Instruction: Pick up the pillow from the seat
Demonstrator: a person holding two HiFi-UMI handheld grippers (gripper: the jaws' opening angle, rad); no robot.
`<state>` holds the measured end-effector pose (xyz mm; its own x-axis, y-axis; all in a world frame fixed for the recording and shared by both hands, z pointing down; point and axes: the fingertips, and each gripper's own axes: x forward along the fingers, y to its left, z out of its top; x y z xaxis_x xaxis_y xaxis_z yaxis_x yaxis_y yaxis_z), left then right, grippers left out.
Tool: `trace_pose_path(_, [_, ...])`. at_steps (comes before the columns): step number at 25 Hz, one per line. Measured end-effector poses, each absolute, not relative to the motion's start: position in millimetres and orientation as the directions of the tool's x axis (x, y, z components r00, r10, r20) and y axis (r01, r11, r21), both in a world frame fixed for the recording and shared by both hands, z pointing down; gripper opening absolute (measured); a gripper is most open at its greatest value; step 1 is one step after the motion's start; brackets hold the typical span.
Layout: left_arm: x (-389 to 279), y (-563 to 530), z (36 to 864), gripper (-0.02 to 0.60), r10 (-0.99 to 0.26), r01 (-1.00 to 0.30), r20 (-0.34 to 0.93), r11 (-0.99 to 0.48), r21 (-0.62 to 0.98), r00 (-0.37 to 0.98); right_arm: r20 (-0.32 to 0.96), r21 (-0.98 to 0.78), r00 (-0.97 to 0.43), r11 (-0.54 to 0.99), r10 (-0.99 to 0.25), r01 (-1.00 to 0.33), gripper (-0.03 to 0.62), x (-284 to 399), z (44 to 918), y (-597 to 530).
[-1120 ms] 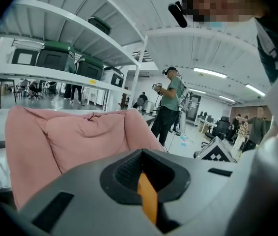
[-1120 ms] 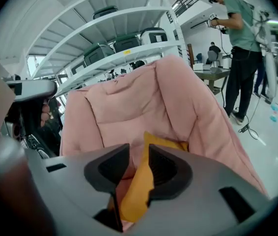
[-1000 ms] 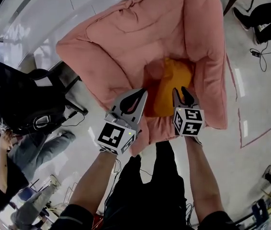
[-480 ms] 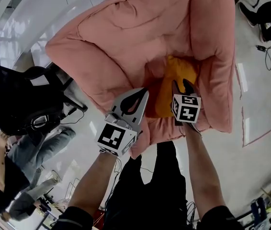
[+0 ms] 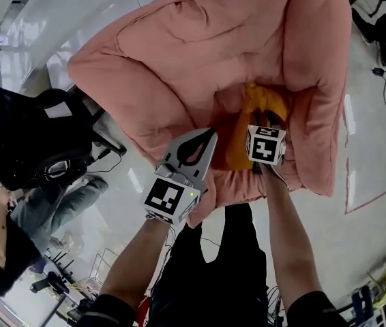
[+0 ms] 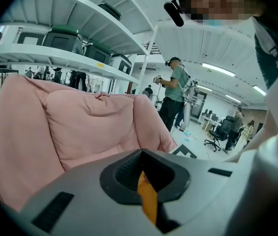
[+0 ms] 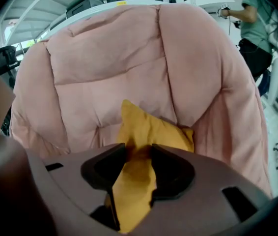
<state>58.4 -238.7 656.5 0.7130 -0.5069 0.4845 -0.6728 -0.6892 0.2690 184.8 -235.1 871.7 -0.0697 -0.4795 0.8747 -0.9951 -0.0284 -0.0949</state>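
An orange pillow (image 5: 242,145) lies on the seat of a big pink padded chair (image 5: 200,46), against its right arm. My right gripper (image 5: 268,120) reaches onto the pillow's near end, its jaws opening, with the pillow's (image 7: 149,127) fabric bunched in the gap between them. In the right gripper view my right gripper (image 7: 139,155) straddles that fold, with the chair's back (image 7: 104,68) behind. My left gripper (image 5: 206,136) hovers shut over the seat's front left edge, holding nothing. In its own view my left gripper (image 6: 140,155) shows closed tips before the chair (image 6: 80,122).
A black office chair (image 5: 36,135) stands left of the pink chair, with a person (image 5: 2,251) below it. Cables (image 5: 384,73) trail on the floor at right. Shelves with bins (image 6: 70,38) and a standing person (image 6: 176,92) are behind.
My right gripper has pushed forward onto the pillow and its jaws have widened; the pillow's far end has bunched upward. The left gripper has barely moved.
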Motion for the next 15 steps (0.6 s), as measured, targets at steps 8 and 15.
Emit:
trace_pose_path(8, [59.2,-232.2,656.2,0.005,-0.507,-0.681,0.494,-0.679,0.275,0.706,0.904,-0.072,-0.069,0.009,-0.422,-0.997,0.046,185.1,871.7,-229.4])
trace_pose_path(15, [65.8,-224.6,641.8,0.005,-0.517,-0.679,0.472,-0.676,0.286,0.714,0.883,-0.126,-0.106,-0.012,-0.458,-0.992,0.014,193.1,863.5,-216.1])
